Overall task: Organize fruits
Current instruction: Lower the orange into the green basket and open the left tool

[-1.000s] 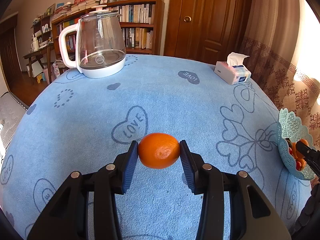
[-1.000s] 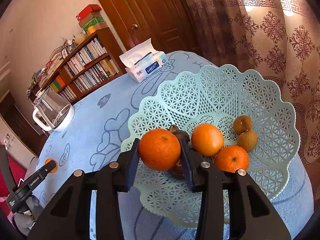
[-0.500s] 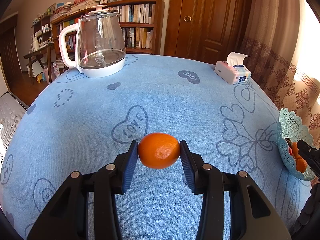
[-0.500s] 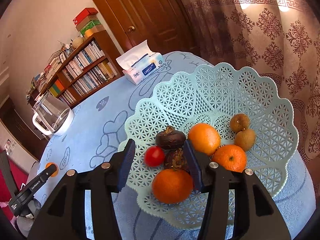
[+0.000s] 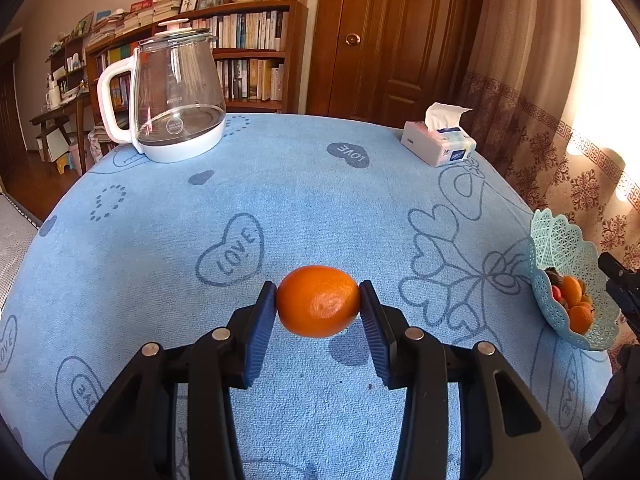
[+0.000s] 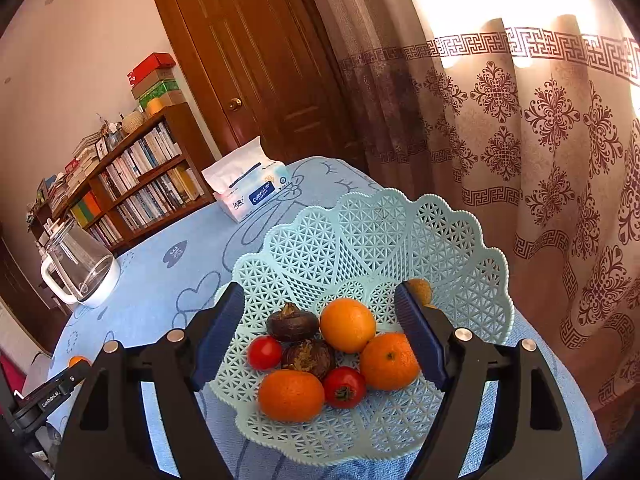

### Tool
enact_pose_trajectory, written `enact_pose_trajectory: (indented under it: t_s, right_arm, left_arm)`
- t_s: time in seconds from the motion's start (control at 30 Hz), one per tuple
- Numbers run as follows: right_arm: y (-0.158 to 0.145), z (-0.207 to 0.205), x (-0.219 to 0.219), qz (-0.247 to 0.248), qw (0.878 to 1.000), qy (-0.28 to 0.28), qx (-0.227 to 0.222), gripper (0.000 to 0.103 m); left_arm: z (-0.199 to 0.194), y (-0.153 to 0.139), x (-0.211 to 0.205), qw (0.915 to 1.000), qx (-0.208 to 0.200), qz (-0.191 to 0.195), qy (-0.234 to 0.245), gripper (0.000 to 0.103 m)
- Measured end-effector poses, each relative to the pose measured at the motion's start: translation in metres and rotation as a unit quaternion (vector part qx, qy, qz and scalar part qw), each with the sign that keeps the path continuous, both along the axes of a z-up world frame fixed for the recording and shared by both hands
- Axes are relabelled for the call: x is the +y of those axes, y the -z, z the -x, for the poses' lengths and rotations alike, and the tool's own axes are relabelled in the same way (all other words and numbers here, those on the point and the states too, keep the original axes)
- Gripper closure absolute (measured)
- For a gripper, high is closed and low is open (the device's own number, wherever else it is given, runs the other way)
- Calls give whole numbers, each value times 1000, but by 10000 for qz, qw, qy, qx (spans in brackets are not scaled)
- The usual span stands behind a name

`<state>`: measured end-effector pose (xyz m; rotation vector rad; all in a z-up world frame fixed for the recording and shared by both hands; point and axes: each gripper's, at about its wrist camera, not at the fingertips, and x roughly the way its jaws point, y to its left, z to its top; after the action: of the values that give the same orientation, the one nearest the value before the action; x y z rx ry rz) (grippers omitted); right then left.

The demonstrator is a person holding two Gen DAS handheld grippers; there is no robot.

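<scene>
An orange (image 5: 318, 301) is being clamped between the left gripper (image 5: 319, 312) pads, above the blue cloth (image 5: 320, 200). The right gripper (image 6: 320, 332) jaws are being opened, with nothing held, over the basket (image 6: 360, 232), where the other fruit is being kept.

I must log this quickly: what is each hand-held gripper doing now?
Left hand-held gripper: shut on an orange.
Right hand-held gripper: empty, jaws opening above the fruit basket.

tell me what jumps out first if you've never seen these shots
An orange clamped between the left gripper pads, held above the blue tablecloth. On the right, a pale green lattice basket of fruit sits under the right gripper, whose jaws are opening with nothing gripped.
</scene>
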<state>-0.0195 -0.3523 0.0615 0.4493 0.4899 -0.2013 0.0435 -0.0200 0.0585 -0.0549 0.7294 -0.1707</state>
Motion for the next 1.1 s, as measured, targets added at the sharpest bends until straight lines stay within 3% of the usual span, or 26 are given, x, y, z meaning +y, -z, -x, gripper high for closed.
enact_pose_trajectory:
  t_s: [0.13, 0.33, 0.5, 0.63, 0.87, 1.1]
  right_arm:
    - [-1, 7, -7, 227, 9997, 102, 1, 14]
    - [1, 17, -26, 130, 9992, 390, -22, 9]
    - [8, 20, -39, -182, 9977, 648, -37, 6]
    - [8, 22, -36, -110, 9975, 694, -92, 6]
    - [5, 36, -41, -98, 9921, 1201, -361, 4]
    - [3, 45, -46, -58, 9878, 1477, -500, 4]
  left_arm:
    - [4, -1, -17, 9996, 27, -2, 266, 60]
    - [12, -4, -50, 9964, 76, 78, 846, 60]
    - [13, -6, -82, 9894, 211, 313, 1402, 60]
    - [12, -11, -110, 9832, 228, 456, 1751, 60]
    - [12, -21, -155, 9748, -14, 426, 2188, 60]
    - [12, -14, -191, 9657, -15, 279, 2580, 60]
